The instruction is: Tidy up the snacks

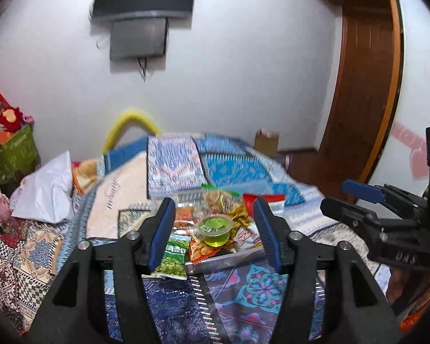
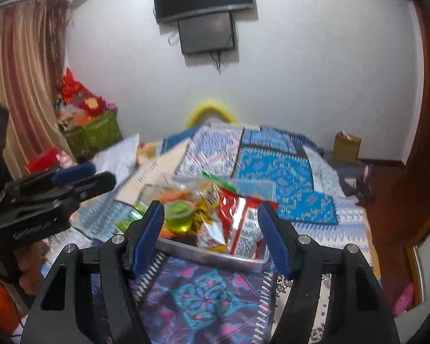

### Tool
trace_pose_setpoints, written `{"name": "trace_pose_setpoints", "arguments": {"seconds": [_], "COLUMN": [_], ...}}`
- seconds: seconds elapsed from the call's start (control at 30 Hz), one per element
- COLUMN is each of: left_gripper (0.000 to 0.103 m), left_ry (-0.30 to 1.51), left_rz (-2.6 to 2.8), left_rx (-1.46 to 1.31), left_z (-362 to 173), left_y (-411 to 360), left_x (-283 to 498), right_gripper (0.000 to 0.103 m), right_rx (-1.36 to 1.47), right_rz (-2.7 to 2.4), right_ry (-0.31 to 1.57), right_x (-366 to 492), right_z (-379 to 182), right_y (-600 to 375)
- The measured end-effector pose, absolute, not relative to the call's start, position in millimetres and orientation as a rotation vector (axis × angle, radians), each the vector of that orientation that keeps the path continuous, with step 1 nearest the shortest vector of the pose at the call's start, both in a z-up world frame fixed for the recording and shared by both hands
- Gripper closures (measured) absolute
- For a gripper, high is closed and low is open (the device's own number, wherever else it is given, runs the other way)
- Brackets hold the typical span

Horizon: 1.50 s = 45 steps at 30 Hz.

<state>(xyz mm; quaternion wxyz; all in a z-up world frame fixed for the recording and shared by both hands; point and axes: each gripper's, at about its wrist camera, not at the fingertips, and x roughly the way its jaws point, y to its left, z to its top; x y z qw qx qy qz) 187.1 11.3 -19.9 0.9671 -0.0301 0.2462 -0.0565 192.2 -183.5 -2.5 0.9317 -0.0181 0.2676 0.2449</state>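
Both tools, left tool (image 1: 212, 229) and right tool (image 2: 210, 236), are spread apart holding nothing, hovering near the snack-piled tray (image 2: 215, 256) on the bed (image 2: 286, 177).

Little can be read. The green pea packet (image 1: 172, 261) carries white Chinese characters near its top, too blurred to make out. The white and red wrapper (image 2: 245, 233) shows blocks of small dark print and what looks like a square code, none of it legible. The jelly cup (image 1: 215, 229) lid has a small unreadable label.
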Motion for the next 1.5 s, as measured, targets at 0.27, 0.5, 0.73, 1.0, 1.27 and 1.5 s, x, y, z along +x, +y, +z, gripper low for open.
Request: {"name": "trace_pose_setpoints", "arguments": {"seconds": [0.27,0.5,0.73,1.0,1.27,1.5], "left_gripper": [0.019,0.002,0.002,0.002,0.002,0.002], "left_ry": [0.326,0.239,0.215,0.227,0.241,0.247], "left_rz": [-0.07,-0.032,-0.037,-0.045,-0.048,-0.046], "left_rx": [-0.064,-0.052,-0.028,-0.037,-0.04,-0.046], "left_z": [18.1,32.0,38.0,37.6,34.3,32.5], "left_y": [14.5,10.1,-1.2,-0.2,0.3,2.5], "left_x": [109.4,66.7,51.4,53.3,55.5,56.7], "right_gripper": [0.018,0.0,0.0,0.0,0.0,0.0], "right_rx": [-0.016,-0.015,-0.035,-0.03,-0.03,-0.032], "right_rz": [0.521,0.506,0.489,0.485,0.486,0.482], "right_ry": [0.369,0.303,0.296,0.288,0.287,0.285], "right_x": [123.0,93.2,84.3,80.6,81.0,80.5], "right_z": [41.9,49.7,47.2,46.3,46.1,45.8], "right_y": [-192.6,-195.8,-194.8,-198.4,-198.9,-199.0]}}
